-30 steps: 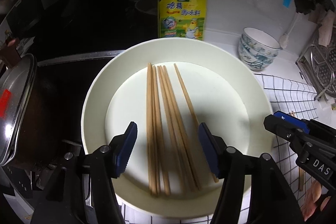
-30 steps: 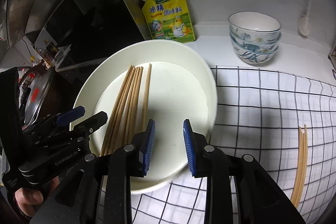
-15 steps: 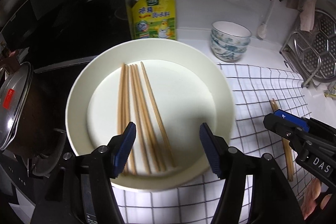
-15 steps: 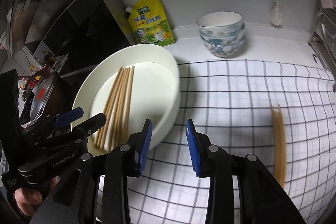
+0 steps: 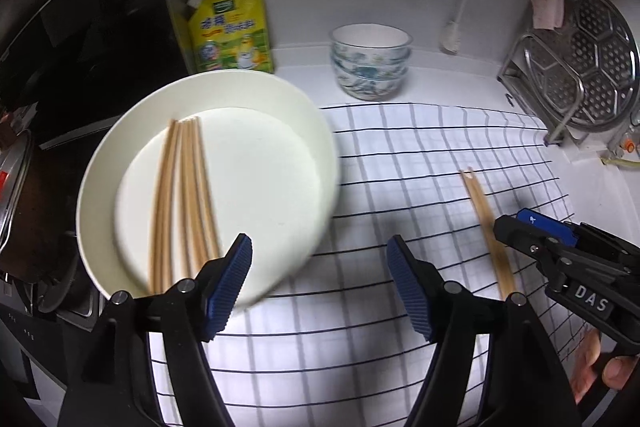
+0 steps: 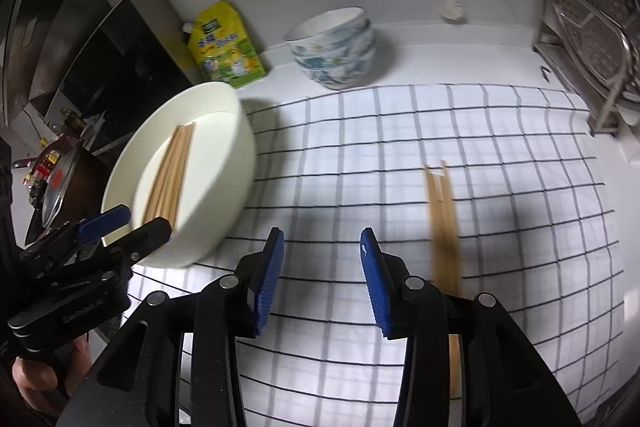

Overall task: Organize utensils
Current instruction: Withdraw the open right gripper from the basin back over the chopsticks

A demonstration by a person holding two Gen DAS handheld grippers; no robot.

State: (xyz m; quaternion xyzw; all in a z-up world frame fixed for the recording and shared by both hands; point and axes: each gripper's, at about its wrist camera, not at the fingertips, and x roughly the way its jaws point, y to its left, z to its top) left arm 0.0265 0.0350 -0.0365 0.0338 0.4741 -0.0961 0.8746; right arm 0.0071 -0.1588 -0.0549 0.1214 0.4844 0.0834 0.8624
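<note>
Partly done, by my reading: several chopsticks point(image 5: 182, 195) lie in the white plate point(image 5: 320, 163) at frame left, one pair point(image 6: 442, 223) remains on the checked cloth point(image 6: 360, 155) at right; left gripper point(image 5: 320, 283) and right gripper point(image 6: 322, 277) both spread, just been widening, nothing between them.

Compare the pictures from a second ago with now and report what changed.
Both grippers swung right, off the plate toward the loose chopsticks on the checked cloth. The left gripper and right gripper have just been opening, empty. Plate, its chopsticks and bowls stayed put.
</note>
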